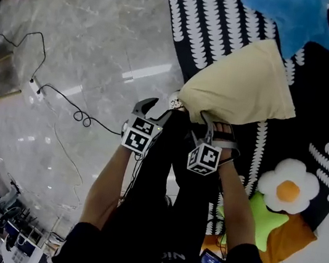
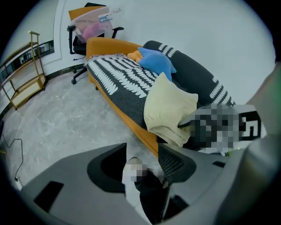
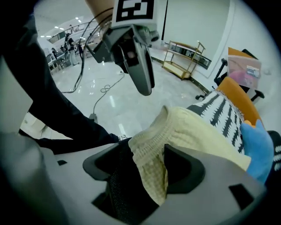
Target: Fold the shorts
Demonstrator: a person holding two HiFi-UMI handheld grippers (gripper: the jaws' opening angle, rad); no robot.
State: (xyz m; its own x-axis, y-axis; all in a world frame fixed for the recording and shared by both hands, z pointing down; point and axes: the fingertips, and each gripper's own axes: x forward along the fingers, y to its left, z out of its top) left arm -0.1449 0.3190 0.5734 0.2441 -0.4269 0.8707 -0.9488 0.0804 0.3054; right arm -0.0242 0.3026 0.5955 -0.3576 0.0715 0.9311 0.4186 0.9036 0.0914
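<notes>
Shorts (image 1: pixel 240 87) (pale yellow, waistband toward the person) are laid at the edge of the sofa (image 2: pixel 131 125). Their waistband is taken between the parted jaws of the right gripper (image 3: pixel 145 151), seemingly not yet clamped. The left gripper (image 2: pixel 142 149) is held open alongside, with nothing gripped.

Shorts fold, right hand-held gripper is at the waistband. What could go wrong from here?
1. Only a bunched bit of the waistband of the shorts sits between the jaws of the right hand-held gripper, and they stand apart. Lifting now may let it slip out.
2. The shorts overhang the sofa edge, and the left hand-held gripper is open and empty over the floor. A one-sided pull may drag them off.
</notes>
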